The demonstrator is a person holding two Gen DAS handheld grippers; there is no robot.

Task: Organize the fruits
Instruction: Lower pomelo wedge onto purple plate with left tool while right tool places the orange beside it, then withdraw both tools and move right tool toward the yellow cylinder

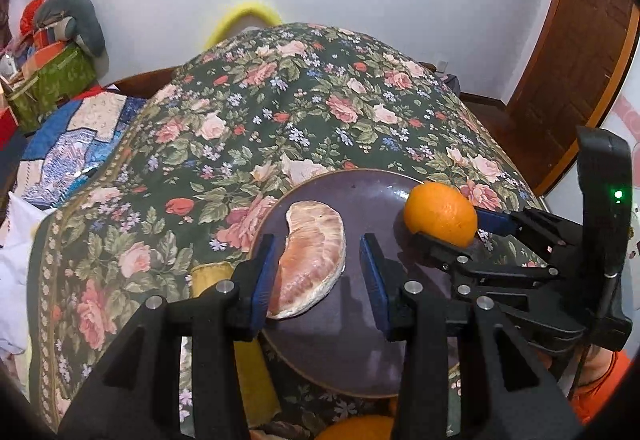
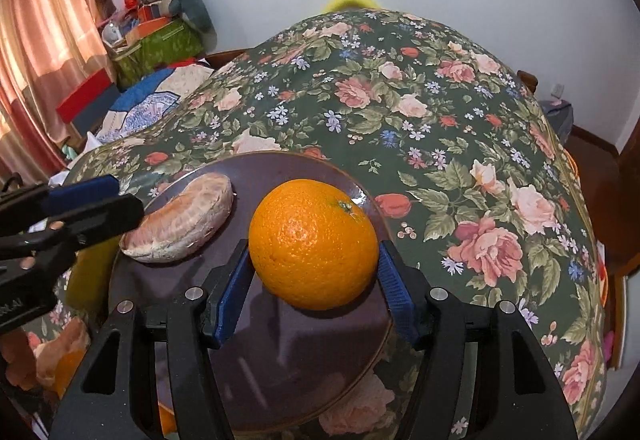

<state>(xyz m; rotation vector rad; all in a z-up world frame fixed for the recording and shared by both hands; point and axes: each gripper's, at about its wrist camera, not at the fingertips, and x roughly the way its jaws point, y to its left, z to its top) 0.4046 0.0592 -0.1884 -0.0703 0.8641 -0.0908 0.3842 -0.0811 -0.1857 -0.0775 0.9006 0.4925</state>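
While the right tool [image 2: 312, 276] clamps the orange [image 2: 314, 244], the left tool [image 1: 318, 272] stands apart over the plate [image 1: 360, 340].

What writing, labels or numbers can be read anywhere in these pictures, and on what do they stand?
Only one scrap of lettering shows, and it cannot be read in full.
Pale, cut-off lettering, too blurred to quote: on the black body of the left hand-held gripper, at the left edge of the right wrist view.
Orange, peeled citrus segment, plate and floral cloth: no text.
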